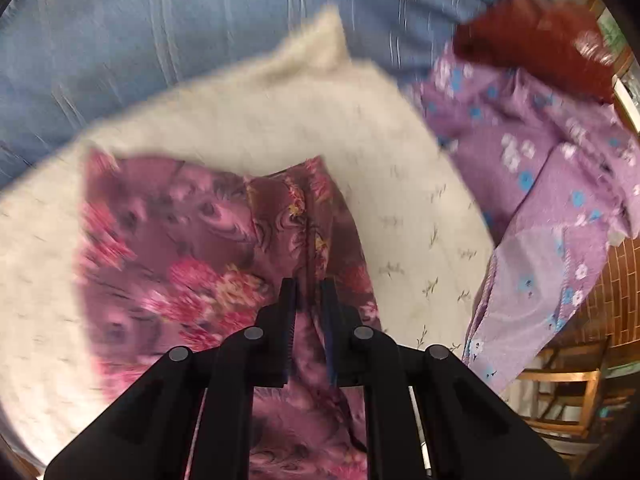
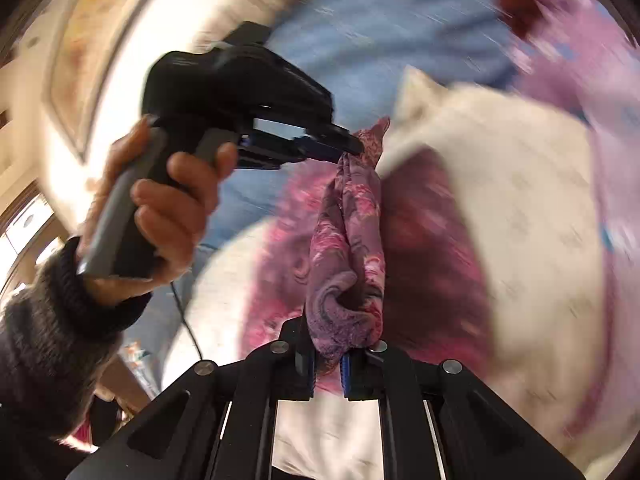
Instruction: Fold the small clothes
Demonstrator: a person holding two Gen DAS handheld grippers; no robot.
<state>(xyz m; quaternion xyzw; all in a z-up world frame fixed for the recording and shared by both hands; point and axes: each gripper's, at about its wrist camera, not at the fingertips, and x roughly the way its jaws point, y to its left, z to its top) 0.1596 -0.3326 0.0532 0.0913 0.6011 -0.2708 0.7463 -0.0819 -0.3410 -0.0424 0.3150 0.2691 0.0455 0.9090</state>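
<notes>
A small pink-and-purple floral cloth (image 1: 192,240) hangs lifted over a cream cloth (image 1: 400,184) on the blue bed. My left gripper (image 1: 310,292) is shut on an edge of the floral cloth; it also shows in the right wrist view (image 2: 352,148), held by a hand and pinching the cloth's far corner. My right gripper (image 2: 328,364) is shut on a bunched fold of the floral cloth (image 2: 348,248). The cloth is stretched between the two grippers. Both views are blurred by motion.
A lilac flowered garment (image 1: 552,184) and a dark red garment (image 1: 528,36) lie at the right of the blue bedsheet (image 1: 160,32). A wooden chair (image 1: 568,392) and brick-patterned floor show beyond the bed's right edge.
</notes>
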